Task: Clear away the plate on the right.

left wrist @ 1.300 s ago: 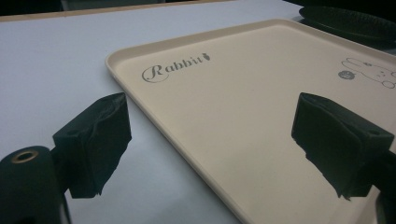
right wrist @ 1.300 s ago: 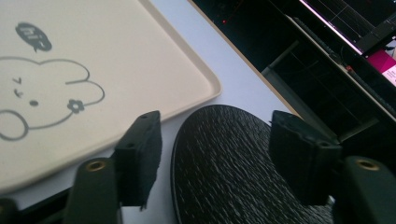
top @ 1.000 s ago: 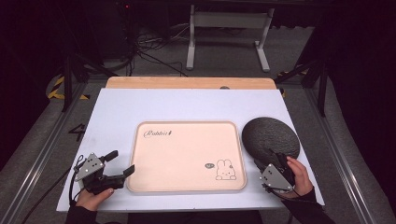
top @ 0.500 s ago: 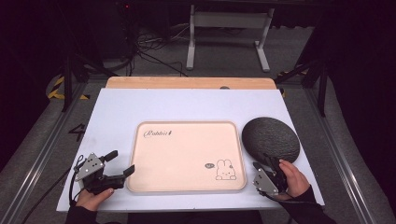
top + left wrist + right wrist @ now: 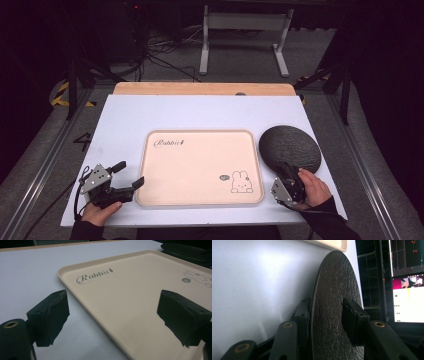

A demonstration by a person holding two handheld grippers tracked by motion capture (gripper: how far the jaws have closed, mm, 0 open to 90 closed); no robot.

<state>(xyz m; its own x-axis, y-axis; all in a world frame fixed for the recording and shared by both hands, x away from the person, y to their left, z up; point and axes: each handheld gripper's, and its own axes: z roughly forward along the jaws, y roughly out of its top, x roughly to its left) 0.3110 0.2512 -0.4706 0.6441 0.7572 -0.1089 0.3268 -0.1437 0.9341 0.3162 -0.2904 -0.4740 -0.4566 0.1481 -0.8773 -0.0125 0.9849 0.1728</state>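
The white table stretches out under everything, and sitting square in the middle of it is the landmark, the cream rabbit tray, flat and bare inside. Just off the tray's right edge lies the black round plate, close to the rim but not clearly touching it. Down at the plate's near edge, the right gripper is in there: its jaws have just been closing, with the plate's rim between them. In the right gripper view, one pad sits on the textured top face and the other underneath; a thin gap seems to remain on the top side, so a firm pinch can't be confirmed. Over at the tray's near-left corner, the left gripper hangs wide open, empty, one jaw over the tray, one outside it.
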